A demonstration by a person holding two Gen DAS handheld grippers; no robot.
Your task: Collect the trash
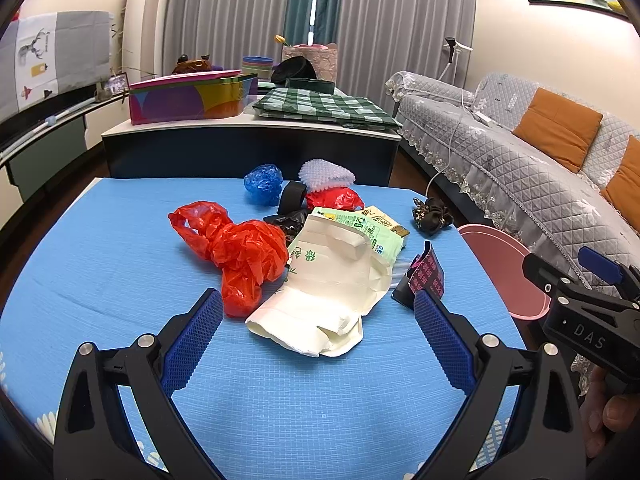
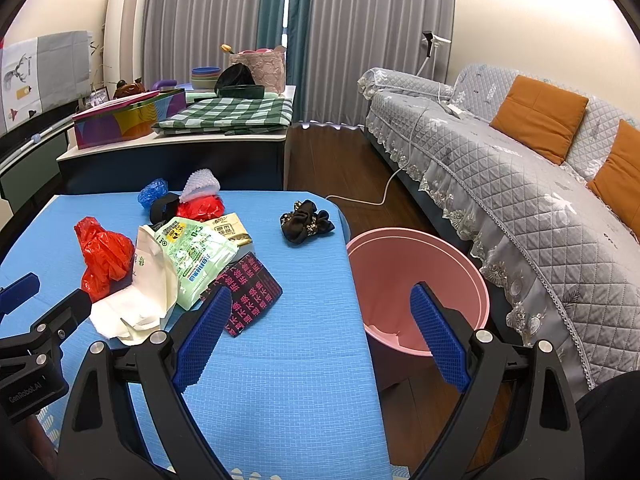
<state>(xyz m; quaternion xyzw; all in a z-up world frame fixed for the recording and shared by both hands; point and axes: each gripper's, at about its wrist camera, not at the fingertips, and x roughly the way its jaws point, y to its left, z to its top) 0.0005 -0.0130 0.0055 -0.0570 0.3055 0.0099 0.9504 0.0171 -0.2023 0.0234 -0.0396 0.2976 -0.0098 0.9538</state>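
Blue-matted table (image 1: 120, 280) in a living room, grey sofa (image 2: 520, 184) alongside. Left gripper (image 1: 318, 322) hovers over the mat, jaws spread wide, nothing held; right gripper (image 2: 322, 322) likewise wide apart, empty, straddling the table edge and the pink bin (image 2: 420, 264) on the floor just beside it. Trash pile mid-table: one cream paper wrapper (image 1: 324, 304), one green tissue pack (image 1: 360, 228), two red plastic bags (image 1: 236, 252) (image 1: 334, 198), one blue bag (image 1: 264, 184), one black-pink packet (image 2: 248, 296). One black scrunchie (image 2: 306, 222) apart, near the corner.
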